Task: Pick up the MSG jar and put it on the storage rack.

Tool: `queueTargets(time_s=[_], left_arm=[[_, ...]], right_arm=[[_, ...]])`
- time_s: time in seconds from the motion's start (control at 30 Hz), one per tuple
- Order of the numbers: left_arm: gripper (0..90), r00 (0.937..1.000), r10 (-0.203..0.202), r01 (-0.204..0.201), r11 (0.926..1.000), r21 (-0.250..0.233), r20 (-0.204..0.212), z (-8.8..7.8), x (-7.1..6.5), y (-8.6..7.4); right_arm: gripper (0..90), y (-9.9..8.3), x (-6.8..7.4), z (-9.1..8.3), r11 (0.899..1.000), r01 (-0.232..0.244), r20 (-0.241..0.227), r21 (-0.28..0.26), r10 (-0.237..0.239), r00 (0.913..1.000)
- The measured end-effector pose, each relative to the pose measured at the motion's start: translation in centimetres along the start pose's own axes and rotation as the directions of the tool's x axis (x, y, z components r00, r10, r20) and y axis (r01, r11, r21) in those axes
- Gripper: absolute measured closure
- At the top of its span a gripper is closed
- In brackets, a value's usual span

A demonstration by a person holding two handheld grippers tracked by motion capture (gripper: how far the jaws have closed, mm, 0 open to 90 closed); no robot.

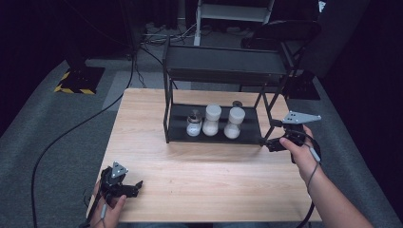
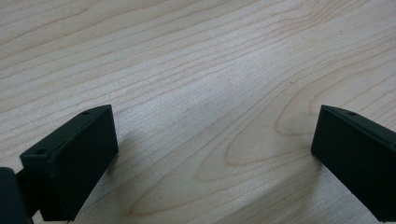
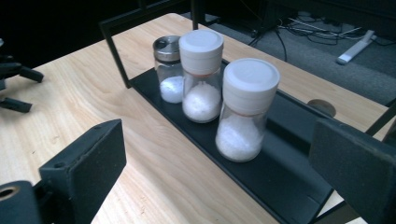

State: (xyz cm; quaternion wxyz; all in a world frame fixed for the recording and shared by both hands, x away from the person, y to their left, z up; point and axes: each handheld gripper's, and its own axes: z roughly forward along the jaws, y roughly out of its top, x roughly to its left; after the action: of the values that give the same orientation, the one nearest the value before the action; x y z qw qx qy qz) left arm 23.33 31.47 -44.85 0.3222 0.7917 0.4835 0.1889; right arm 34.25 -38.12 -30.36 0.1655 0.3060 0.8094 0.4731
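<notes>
A black two-tier rack stands at the back of the wooden table (image 1: 157, 156). Its lower shelf (image 1: 178, 124) carries three jars of white grains in a row: a small metal-lidded shaker (image 1: 194, 124) (image 3: 169, 70), a white-capped jar (image 1: 212, 121) (image 3: 201, 77) and a second white-capped jar (image 1: 234, 123) (image 3: 245, 109). My right gripper (image 1: 268, 142) (image 3: 219, 156) is open at the rack's right end, a little short of the nearest jar, with nothing between its jaws. My left gripper (image 1: 138, 186) (image 2: 215, 154) lies open on bare wood at the front left.
The rack's upper shelf (image 1: 223, 64) overhangs the jars, and its thin black posts stand at the corners. A small dark disc (image 1: 236, 103) (image 3: 321, 107) lies on the table behind the rack. A black chair (image 1: 285, 33) and floor cables (image 1: 161, 38) are beyond the table.
</notes>
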Motion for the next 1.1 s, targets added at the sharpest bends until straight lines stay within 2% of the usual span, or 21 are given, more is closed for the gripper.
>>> queueTargets(time_s=[0.27, 0.7, 1.1], left_arm=[[0.5, 1.0000, 0.000, 0.000, 1.0000, 0.000, 0.000, 0.0, 0.0, 0.0], [0.5, 1.0000, 0.000, 0.000, 1.0000, 0.000, 0.000, 0.0, 0.0, 0.0], [0.5, 1.0000, -0.002, 0.002, 1.0000, 0.000, 0.001, 0.0, 0.0, 0.0]], right_arm=[[3.8, -1.1, 0.2, -0.6, 1.000, -0.014, -0.034, -0.014, 0.013, 0.9993], [3.4, -3.0, 0.9, -1.2, 1.000, -0.014, -0.048, -0.023, 0.013, 0.9987], [3.1, -4.7, 1.4, -1.0, 1.000, -0.010, -0.020, -0.006, 0.010, 0.9997]])
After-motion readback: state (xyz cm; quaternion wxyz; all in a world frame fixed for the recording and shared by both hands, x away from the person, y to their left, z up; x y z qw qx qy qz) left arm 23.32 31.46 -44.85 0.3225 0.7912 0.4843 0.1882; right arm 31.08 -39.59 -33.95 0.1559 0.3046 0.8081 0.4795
